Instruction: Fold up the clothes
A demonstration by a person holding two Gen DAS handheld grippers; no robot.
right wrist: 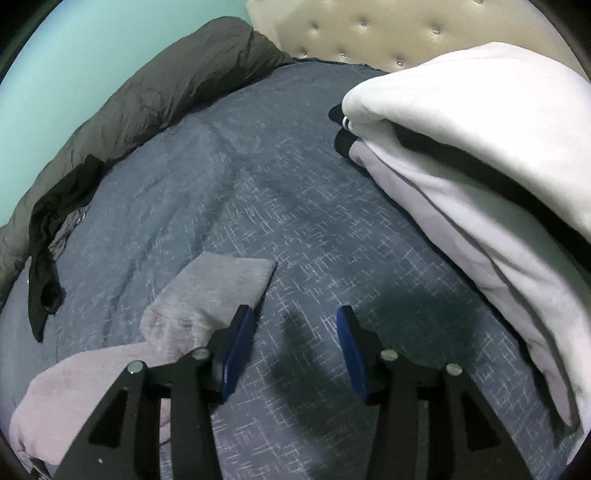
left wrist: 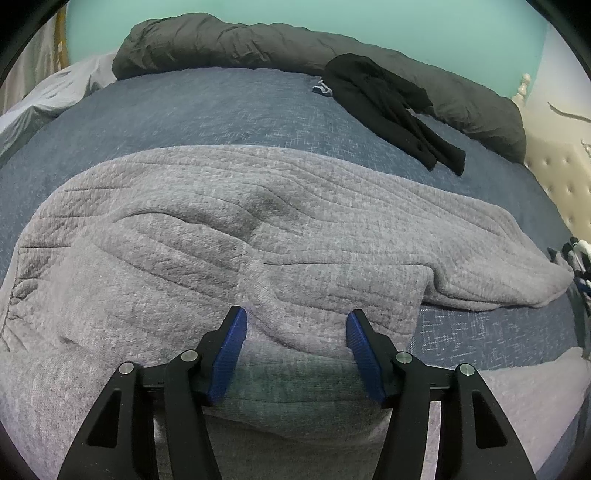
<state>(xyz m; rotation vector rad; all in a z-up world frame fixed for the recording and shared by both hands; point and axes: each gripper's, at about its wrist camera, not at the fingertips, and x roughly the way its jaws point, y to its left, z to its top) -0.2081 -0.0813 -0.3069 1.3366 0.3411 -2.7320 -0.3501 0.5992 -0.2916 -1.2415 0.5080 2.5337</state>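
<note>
Looking down the left wrist view, the left gripper (left wrist: 295, 328) hung over a grey knit garment (left wrist: 229, 229) spread across the blue bedspread (left wrist: 207, 107). Its blue-padded fingers (left wrist: 231, 350) stood spread, with a raised fold of the grey fabric between them; whether the pads pressed it could not be told. A black garment (left wrist: 391, 107) lay well apart toward the far right, beside a dark rolled duvet (left wrist: 229, 40) along the far edge. A tufted headboard (left wrist: 561, 181) showed at the right.

Right wrist view: the right gripper (right wrist: 295, 328) had its fingers (right wrist: 236, 354) spread apart with only bare bedspread (right wrist: 258, 177) between them, nothing held. One grey sleeve or leg end (right wrist: 218, 288) of the garment lay just beside the left-hand finger in this view. A stack of folded white and pale clothes (right wrist: 480, 147) sat to the right, near the headboard (right wrist: 369, 33). Black garment (right wrist: 48, 229) lay at the left edge, against the duvet (right wrist: 155, 85).
</note>
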